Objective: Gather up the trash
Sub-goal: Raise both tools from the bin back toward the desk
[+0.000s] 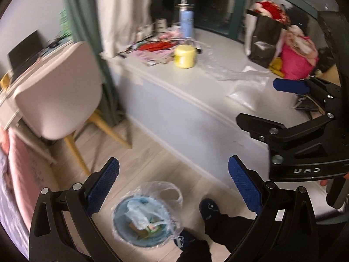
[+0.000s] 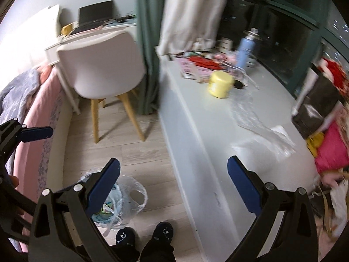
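Note:
A blue trash bin [image 1: 141, 220] lined with a clear plastic bag stands on the wood floor and holds crumpled wrappers. It also shows in the right wrist view [image 2: 113, 203]. My left gripper [image 1: 174, 185] is open and empty, hovering above the bin. My right gripper [image 2: 174, 187] is open and empty, over the floor beside the white ledge [image 2: 196, 118]. Clear plastic bags [image 2: 261, 135] lie flat on the ledge; they also show in the left wrist view [image 1: 244, 80]. A yellow jar [image 2: 219, 84] stands further along the ledge.
A white chair [image 2: 102, 63] with yellow legs stands by a desk. A bed with pink bedding [image 2: 41, 118] runs along the left. A blue bottle [image 2: 245, 50], papers and clutter sit at the ledge's far end. Bags [image 1: 294, 59] stand at its right. My slippered feet [image 2: 163, 231] are by the bin.

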Demonstrator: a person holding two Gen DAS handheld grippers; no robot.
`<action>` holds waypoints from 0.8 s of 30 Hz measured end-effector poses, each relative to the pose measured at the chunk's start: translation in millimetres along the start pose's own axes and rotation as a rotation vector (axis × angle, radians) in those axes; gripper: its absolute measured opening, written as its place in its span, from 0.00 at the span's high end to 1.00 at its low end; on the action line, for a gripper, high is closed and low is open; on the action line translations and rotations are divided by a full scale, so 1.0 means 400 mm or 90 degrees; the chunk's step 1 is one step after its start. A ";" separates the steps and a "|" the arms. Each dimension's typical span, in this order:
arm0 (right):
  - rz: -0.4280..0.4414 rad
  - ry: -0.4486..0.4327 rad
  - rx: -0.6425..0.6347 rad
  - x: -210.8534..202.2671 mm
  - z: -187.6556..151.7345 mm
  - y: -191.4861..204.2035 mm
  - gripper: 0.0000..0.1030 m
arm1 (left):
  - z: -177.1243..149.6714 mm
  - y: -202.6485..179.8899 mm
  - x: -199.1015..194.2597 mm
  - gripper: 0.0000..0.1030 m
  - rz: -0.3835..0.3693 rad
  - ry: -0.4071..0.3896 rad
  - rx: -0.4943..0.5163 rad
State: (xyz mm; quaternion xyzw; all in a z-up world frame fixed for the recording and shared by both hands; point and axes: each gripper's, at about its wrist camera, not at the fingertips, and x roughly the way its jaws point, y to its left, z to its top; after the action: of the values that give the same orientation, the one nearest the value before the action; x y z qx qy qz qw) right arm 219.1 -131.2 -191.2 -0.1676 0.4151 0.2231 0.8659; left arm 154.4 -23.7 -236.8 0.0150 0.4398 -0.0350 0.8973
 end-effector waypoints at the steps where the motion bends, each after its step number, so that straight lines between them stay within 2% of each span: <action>1: -0.012 0.000 0.008 -0.011 -0.009 -0.023 0.07 | 0.011 -0.017 0.005 0.06 -0.008 -0.002 0.010; 12: -0.114 -0.011 0.078 -0.083 -0.046 -0.246 0.07 | 0.176 -0.182 0.062 0.06 -0.075 -0.032 0.088; 24: -0.143 -0.032 0.110 -0.073 -0.018 -0.404 0.07 | 0.302 -0.300 0.130 0.06 -0.099 -0.039 0.129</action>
State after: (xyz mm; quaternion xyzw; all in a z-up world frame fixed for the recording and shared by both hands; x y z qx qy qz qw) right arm 283.1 -278.2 -155.5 -0.1324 0.3899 0.0924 0.9066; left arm 272.4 -152.8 -203.4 0.0703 0.4061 -0.1489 0.8989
